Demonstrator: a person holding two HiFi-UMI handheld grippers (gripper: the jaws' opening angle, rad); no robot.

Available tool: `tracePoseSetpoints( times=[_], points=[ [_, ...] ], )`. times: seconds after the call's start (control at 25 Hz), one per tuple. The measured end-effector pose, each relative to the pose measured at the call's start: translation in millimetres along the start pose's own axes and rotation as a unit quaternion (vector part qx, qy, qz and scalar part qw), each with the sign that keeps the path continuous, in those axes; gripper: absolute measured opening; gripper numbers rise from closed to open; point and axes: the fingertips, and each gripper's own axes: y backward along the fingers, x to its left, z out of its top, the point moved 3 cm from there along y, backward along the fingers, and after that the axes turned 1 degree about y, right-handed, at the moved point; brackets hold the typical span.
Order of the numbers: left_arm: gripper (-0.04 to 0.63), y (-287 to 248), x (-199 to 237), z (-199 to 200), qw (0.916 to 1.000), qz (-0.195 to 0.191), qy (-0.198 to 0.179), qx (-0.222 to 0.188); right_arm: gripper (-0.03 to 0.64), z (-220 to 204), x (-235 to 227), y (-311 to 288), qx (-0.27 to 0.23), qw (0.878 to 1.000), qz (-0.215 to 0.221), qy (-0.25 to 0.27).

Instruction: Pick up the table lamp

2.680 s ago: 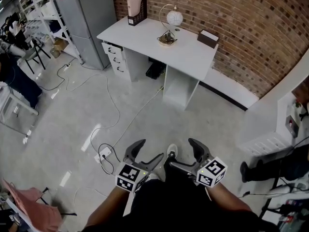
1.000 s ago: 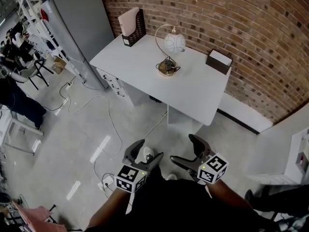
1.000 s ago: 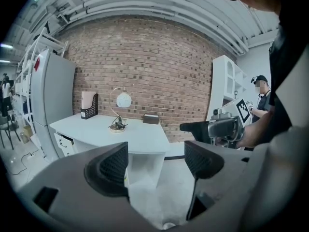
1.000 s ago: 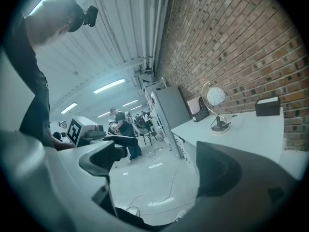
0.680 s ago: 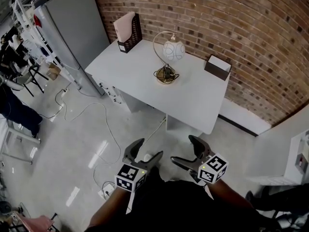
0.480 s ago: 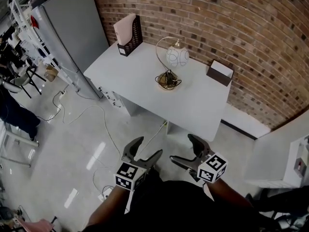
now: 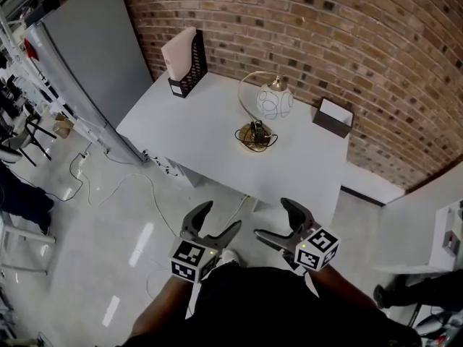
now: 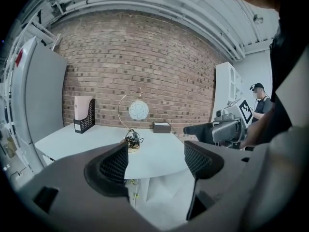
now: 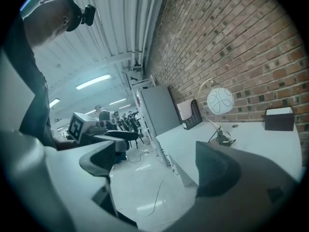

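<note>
Holding left gripper (image 7: 221, 219) and right gripper (image 7: 272, 219) side by side, short of the desk's (image 7: 202, 139) near edge, jaws of each spread wide, nothing between. Beyond: white desk on pale floor (image 7: 94, 223), backed against brick wall (image 7: 325, 35). At desk's middle, lamp (image 7: 264, 114) upright on round base, long axis vertical, stem arching toward desk's left and back over, globe hanging above base. File holder (image 7: 184, 63) at desk's left rear corner, box (image 7: 333, 116) at right rear.
</note>
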Motion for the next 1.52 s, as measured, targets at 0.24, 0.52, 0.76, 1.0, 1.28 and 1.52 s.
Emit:
tracePoseSetpoints(
  times=[0.24,0.52,0.76,1.0,1.28,1.52],
  points=[
    [0.362,-14.6,41.0,-1.7,0.9996,-0.025,-0.008,0.009,0.522,2.8,-16.8,-29.3,-0.007,0.999,-0.041,-0.009],
    [0.362,-37.6,64.0,0.8,0.9991,-0.040,0.003,0.014,0.518,3.2,-40.7,-34.3,-0.001,0.997,-0.074,-0.022],
    [0.362,-66.0,68.6,12.5,0.9985,-0.050,-0.001,0.022,0.514,9.1,-71.0,-42.1,-0.004,0.996,-0.081,-0.034],
    [0.362,-101.4,91.8,34.9,0.9985,-0.044,-0.011,0.030,0.508,33.1,-114.6,-62.3,-0.021,0.996,-0.078,-0.037],
    [0.362,-160.5,108.4,67.5,0.9982,-0.046,-0.027,0.029,0.499,46.4,-169.9,-73.7,-0.021,0.995,-0.080,-0.050],
    [0.362,-188.1,114.9,70.9,0.9979,-0.037,-0.029,0.045,0.488,45.6,-213.7,-80.9,-0.018,0.995,-0.083,-0.057]
  ],
)
